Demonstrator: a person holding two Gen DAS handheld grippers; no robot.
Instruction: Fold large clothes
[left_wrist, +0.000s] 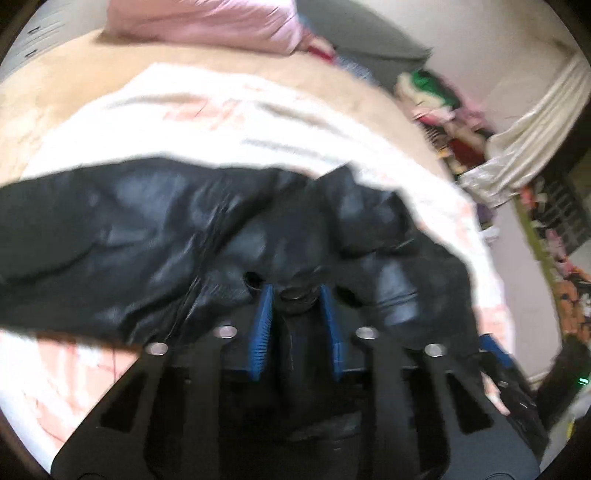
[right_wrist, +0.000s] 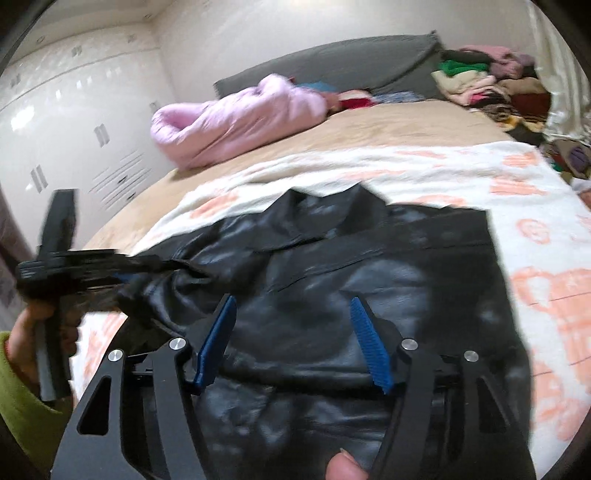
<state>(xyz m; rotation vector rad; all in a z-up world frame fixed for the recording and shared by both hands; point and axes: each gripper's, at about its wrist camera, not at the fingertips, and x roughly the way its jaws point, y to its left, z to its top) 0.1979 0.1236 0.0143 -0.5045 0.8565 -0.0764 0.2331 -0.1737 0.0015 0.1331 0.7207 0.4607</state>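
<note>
A black leather jacket (right_wrist: 332, 280) lies crumpled on a white blanket with orange prints (right_wrist: 535, 258) on the bed. In the left wrist view my left gripper (left_wrist: 297, 291) is shut on a fold of the jacket (left_wrist: 184, 229), the blue pads pinching black fabric. The same gripper shows in the right wrist view (right_wrist: 122, 273), holding the jacket's left edge. My right gripper (right_wrist: 293, 314) is open, its blue pads wide apart just above the middle of the jacket, holding nothing.
A pink puffy coat (right_wrist: 236, 118) lies at the far side of the tan bed (right_wrist: 406, 125). A pile of mixed clothes (right_wrist: 487, 81) sits at the far right by a grey headboard (right_wrist: 332, 62). White wardrobes (right_wrist: 74, 122) stand to the left.
</note>
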